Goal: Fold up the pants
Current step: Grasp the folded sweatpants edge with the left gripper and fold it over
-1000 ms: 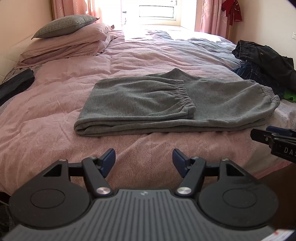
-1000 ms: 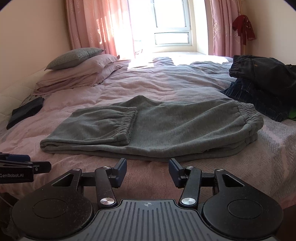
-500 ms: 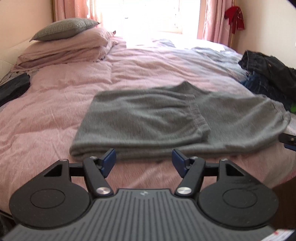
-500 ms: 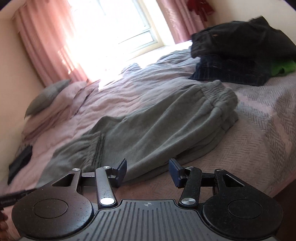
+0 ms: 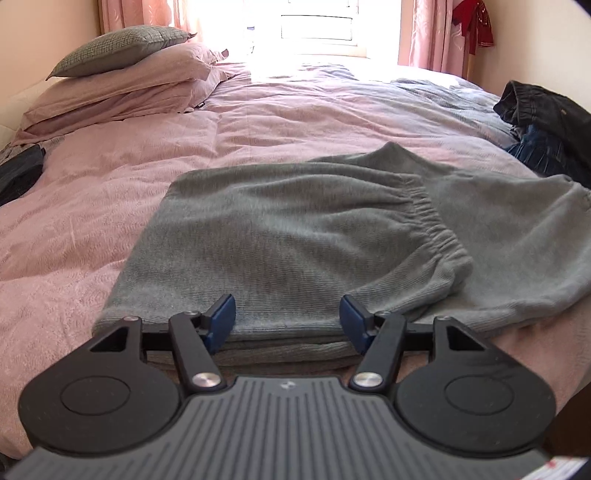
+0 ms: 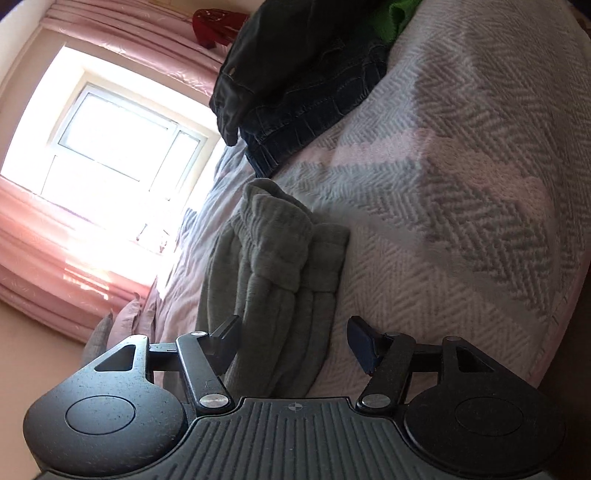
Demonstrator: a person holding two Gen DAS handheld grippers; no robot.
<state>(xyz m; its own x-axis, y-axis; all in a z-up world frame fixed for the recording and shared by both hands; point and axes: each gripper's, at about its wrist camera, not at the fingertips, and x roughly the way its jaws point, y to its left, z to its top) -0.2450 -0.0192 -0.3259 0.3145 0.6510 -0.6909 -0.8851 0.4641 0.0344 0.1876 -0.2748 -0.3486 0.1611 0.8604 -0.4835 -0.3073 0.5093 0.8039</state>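
A wide bed (image 5: 110, 177) under a pink quilt fills most of both views, with a grey and pink herringbone blanket (image 6: 461, 221) over its near right part. At the head, by the bright window (image 6: 122, 140) with pink curtains (image 6: 48, 258), pink pillows (image 5: 122, 88) are stacked with a grey cushion (image 5: 118, 48) on top. A pile of dark jeans (image 6: 303, 85) lies on the bed beyond the waistband end of the pants, with a bit of green cloth (image 6: 395, 18) beside it. The grey pants (image 5: 295, 236) lie on the near part of the bed, already folded once, the elastic cuffs laid back over the legs and the gathered waistband (image 6: 273, 236) at the right end. The left tongs (image 5: 287, 323) sit at the near folded edge of the pants with their blue pads spread; they are closing slowly, the fabric edge lying between and below them, not pinched. The right tongs (image 6: 293, 341), rolled onto their side, are opening, with the stacked edge layers near the waistband between the fingers; the pads do not press on the cloth.
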